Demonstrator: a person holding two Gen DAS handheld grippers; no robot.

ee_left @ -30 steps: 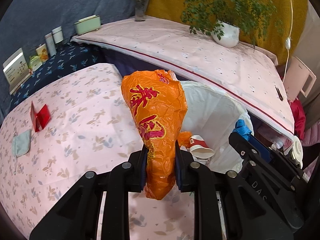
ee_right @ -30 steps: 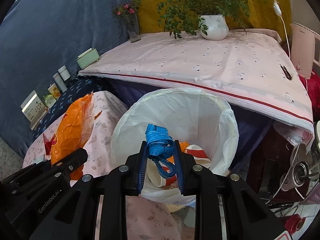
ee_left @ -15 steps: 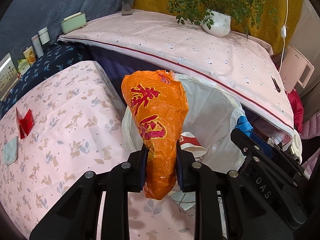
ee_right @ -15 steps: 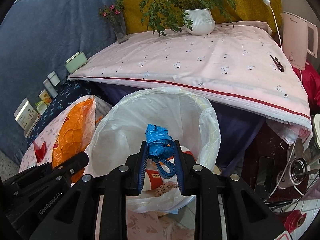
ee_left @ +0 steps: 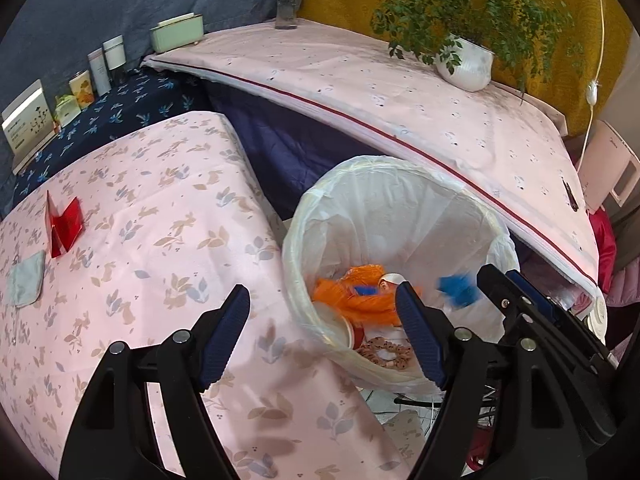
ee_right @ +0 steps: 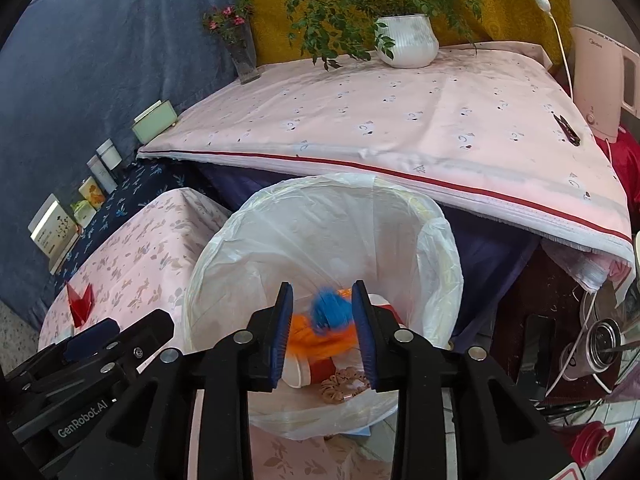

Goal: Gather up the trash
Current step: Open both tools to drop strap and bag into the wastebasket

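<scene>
A bin lined with a white plastic bag (ee_left: 320,208) (ee_right: 256,216) stands beside the floral table. The orange bag (ee_left: 356,300) (ee_right: 308,336) lies inside it, on a paper cup and other rubbish. The blue scrap (ee_left: 456,290) (ee_right: 330,310) is blurred, falling free inside the bin. My left gripper (ee_left: 324,336) is open and empty over the bin's near rim. My right gripper (ee_right: 322,336) is open and empty above the bin, the blue scrap just beyond its fingers.
A red folded paper (ee_left: 64,228) and a grey cloth (ee_left: 26,282) lie on the floral table (ee_left: 140,220) at left. A raised pink-covered surface (ee_right: 400,120) behind the bin holds a potted plant (ee_right: 406,40), a vase and a green box.
Both grippers have opened. The orange bag dropped from my left gripper into the bin, and the blue scrap has left my right gripper and is falling in.
</scene>
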